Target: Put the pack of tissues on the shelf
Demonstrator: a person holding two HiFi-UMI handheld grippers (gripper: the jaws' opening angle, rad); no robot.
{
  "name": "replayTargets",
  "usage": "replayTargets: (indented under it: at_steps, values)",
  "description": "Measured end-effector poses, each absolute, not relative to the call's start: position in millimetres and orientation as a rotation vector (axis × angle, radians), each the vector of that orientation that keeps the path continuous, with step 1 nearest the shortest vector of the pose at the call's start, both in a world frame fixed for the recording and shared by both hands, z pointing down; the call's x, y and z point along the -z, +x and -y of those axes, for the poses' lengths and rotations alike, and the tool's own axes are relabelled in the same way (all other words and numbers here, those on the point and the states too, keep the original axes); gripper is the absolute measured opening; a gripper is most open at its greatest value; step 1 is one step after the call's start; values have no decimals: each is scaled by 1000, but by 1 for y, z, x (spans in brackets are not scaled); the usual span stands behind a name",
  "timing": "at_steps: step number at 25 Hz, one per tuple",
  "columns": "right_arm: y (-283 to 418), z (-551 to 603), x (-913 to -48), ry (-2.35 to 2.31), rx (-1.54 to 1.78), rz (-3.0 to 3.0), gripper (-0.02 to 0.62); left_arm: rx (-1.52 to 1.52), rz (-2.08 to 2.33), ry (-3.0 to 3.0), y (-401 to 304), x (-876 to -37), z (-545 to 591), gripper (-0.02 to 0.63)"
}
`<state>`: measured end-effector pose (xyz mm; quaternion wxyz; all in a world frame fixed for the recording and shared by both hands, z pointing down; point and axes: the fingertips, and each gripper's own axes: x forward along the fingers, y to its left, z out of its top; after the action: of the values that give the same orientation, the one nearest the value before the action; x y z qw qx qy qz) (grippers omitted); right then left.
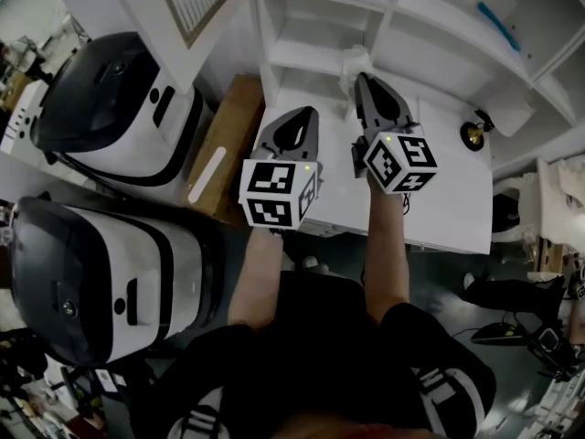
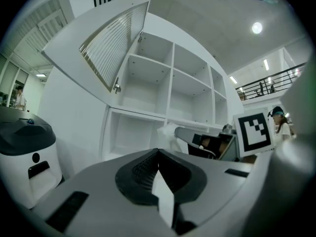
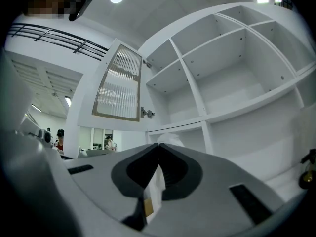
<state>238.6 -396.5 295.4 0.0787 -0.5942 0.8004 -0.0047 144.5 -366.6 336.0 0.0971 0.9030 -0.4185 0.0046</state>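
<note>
**Tissue pack (image 1: 356, 60) clamped in your right gripper (image 1: 364, 79), up against the shelf (image 1: 274, 26)**

Your two bare forearms reach forward from your black shirt, each ending in a gripper with its marker cube facing up at you. They run side by side, the right one pushed further ahead than the left.

Your right gripper's jaws (image 3: 159, 144) are clenched on the pack of tissues (image 3: 170, 138). A thin white strip of it runs down between the pads, and its crinkled white end sticks out past the tips. From your left gripper's camera the same pack (image 2: 168, 132) shows as a pale lump at the nose of the right gripper (image 2: 183, 133). It sits in front of the lowest row of compartments in the shelf (image 2: 170, 83). Whether it has passed the front edge of that row, you cannot tell.

Your left gripper (image 1: 308, 111) hangs just beside the right, its jaws (image 2: 158, 151) drawn together at the tip.

Above the left column of compartments, a ribbed-glass door (image 3: 118, 90) stands swung open and upward. Under your grippers lies a white counter (image 1: 457, 199), with a small dark and gold object (image 1: 473, 135) near its right end. Two white and black machines (image 1: 119, 108) stand to your left, and a brown box (image 1: 228, 144) sits between them and the counter.
</note>
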Motion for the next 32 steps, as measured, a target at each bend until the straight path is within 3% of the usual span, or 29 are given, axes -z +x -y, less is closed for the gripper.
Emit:
replayTargets:
  at_steps: [32]
  values:
    - [247,540,-305,-2070,-31,-2307,18,-49,1184,2653,108,-348,468,11]
